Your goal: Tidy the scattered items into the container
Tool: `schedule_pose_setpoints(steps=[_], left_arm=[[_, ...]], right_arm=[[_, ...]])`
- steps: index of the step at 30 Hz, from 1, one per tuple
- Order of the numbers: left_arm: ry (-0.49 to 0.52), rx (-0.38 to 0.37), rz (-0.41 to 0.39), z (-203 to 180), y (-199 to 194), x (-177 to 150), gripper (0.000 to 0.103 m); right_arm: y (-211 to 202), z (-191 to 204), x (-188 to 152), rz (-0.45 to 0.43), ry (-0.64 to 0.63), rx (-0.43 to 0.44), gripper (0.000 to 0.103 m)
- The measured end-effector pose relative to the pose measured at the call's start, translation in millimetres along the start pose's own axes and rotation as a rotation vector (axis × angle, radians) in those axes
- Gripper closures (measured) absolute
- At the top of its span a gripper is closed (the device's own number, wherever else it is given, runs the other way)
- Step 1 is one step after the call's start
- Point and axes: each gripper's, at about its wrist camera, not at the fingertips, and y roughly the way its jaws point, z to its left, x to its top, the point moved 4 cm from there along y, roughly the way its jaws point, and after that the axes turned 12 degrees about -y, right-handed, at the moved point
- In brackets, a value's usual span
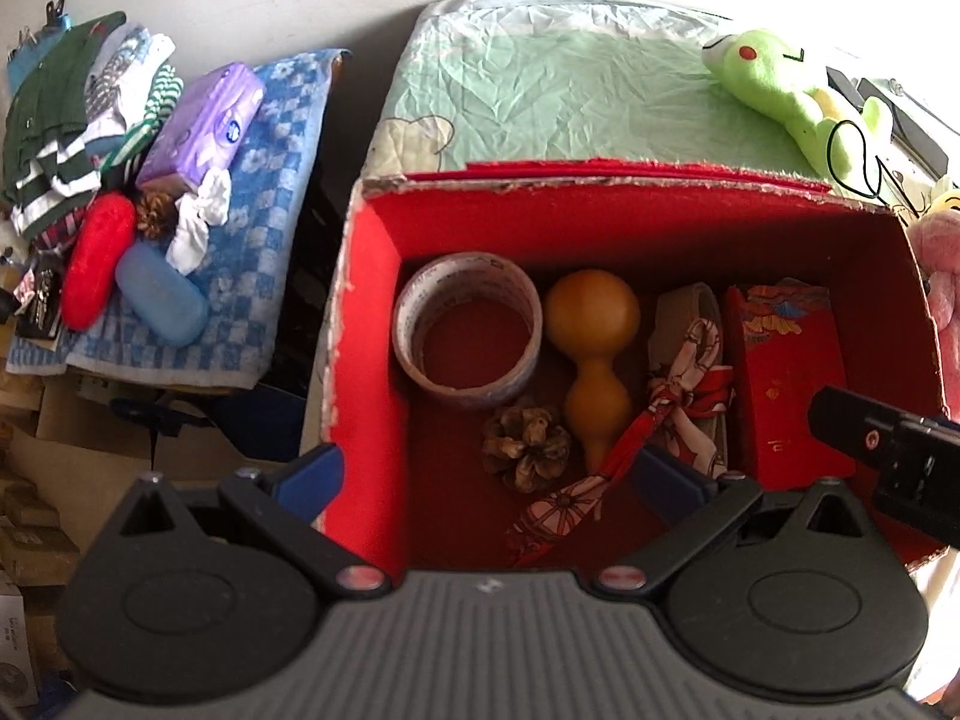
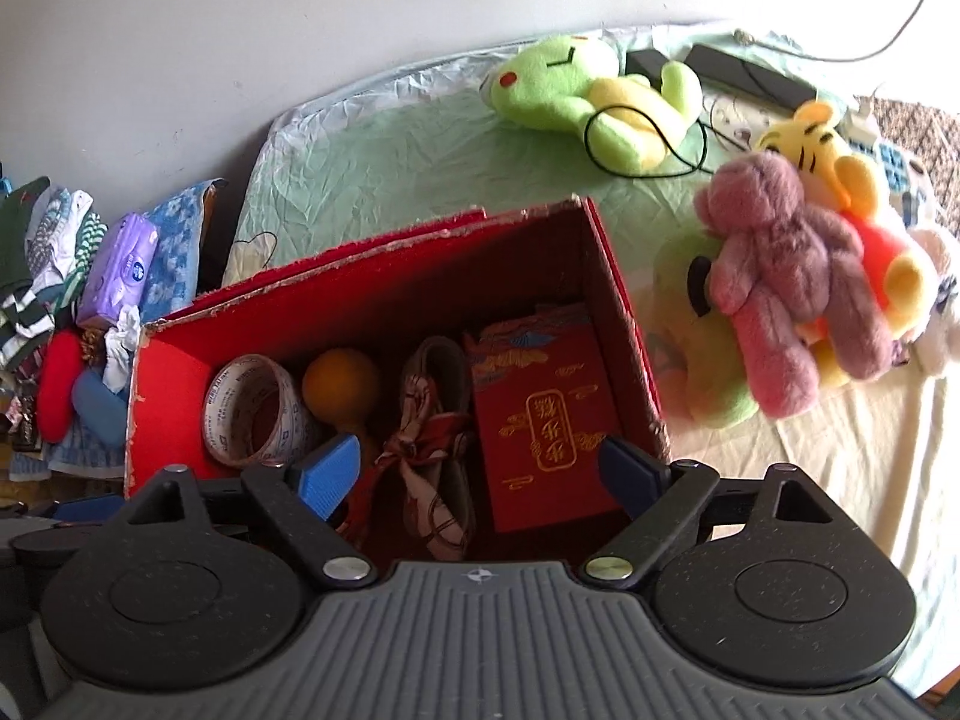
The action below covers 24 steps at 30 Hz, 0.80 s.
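A red open box (image 1: 366,324) (image 2: 180,360) stands on the bed. Inside lie a tape roll (image 1: 468,330) (image 2: 252,414), an orange gourd (image 1: 594,348) (image 2: 339,387), a pine cone (image 1: 528,447), a patterned scarf (image 1: 678,402) (image 2: 429,450) and a red envelope packet (image 1: 786,384) (image 2: 546,420). My left gripper (image 1: 489,480) is open and empty above the box's near side. My right gripper (image 2: 480,474) is open and empty above the box, over the scarf and packet. Its body shows at the right of the left wrist view (image 1: 888,450).
Left of the box a blue checked towel (image 1: 264,192) holds a purple tissue pack (image 1: 201,126), red case (image 1: 99,258), blue case (image 1: 159,294), pine cone (image 1: 156,213) and clothes (image 1: 66,114). Plush toys lie on the bed: green frog (image 2: 594,90), pink bear (image 2: 786,276), yellow bear (image 2: 840,180).
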Motion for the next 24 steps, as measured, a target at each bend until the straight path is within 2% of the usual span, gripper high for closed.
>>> schedule_pose_setpoints(steps=[6, 18, 24], left_arm=[[0.007, 0.000, -0.017, -3.8, 3.2, -4.2, 0.000], [0.053, 0.008, -0.058, -9.0, 5.2, -10.3, 0.000], [0.041, 0.002, -0.067, -9.5, 7.6, -12.4, 0.000]], right_arm=[[0.1, -1.8, -4.4, -0.006, -0.015, -0.021, 0.014], [7.7, -1.5, -3.6, 0.003, -0.020, 0.007, 0.014], [11.9, 0.4, -7.1, 0.021, -0.039, 0.010, 0.014]])
